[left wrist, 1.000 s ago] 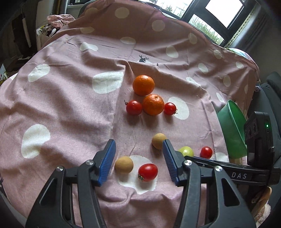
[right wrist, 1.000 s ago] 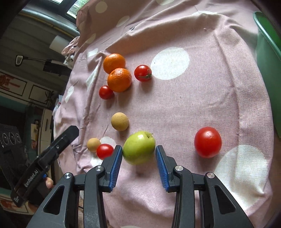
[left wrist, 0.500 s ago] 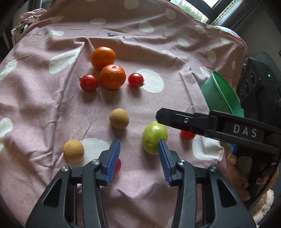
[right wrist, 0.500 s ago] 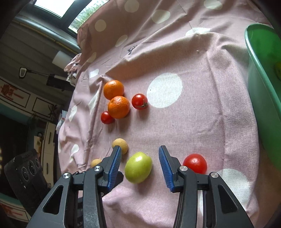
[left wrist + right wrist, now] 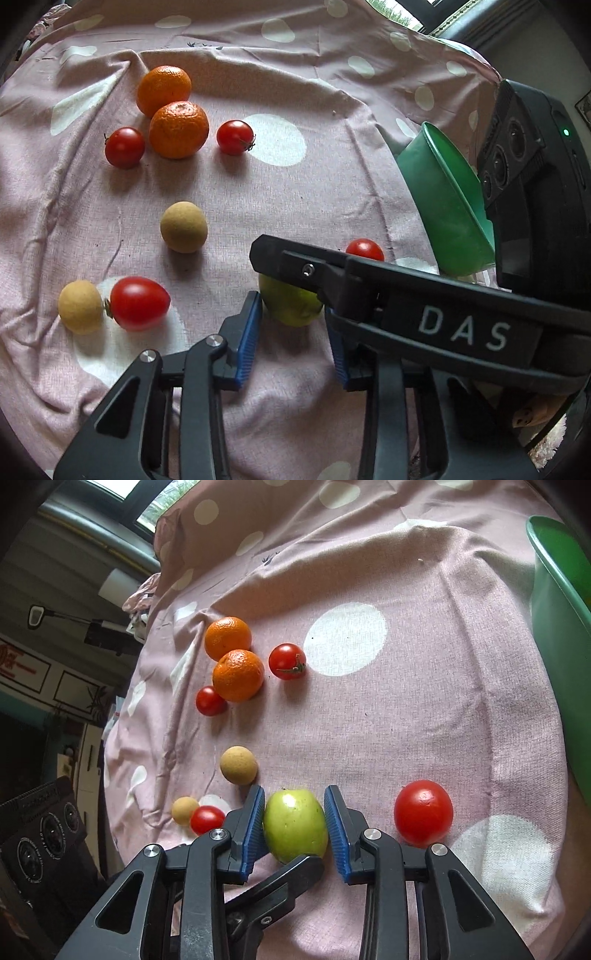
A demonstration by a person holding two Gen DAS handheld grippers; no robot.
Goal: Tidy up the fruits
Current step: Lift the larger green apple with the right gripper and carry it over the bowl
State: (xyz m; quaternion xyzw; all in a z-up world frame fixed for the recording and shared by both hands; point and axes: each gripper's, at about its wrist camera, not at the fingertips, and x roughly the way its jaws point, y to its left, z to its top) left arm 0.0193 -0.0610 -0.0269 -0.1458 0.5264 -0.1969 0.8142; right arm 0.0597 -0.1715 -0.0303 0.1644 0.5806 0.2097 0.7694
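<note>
Straddling the green apple [image 5: 295, 825], the right claw [image 5: 295, 829] has its blue pads at both sides of the fruit, touching or nearly so; firm grip cannot be told. Left claw [image 5: 291, 339] sits wide apart just in front of the same apple [image 5: 290, 304], left pad near its edge. Apple lies on the pink polka-dot cloth [image 5: 406, 709]. Red tomato [image 5: 423, 818] to its right, green bowl [image 5: 557, 635] at far right. Two oranges [image 5: 236, 661], tan round fruit [image 5: 238, 765] and small tomatoes sit farther back.

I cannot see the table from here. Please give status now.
Right gripper open around green apple, not closed. Left gripper open, crossing underneath. Apple on cloth, green bowl to the right.
</note>
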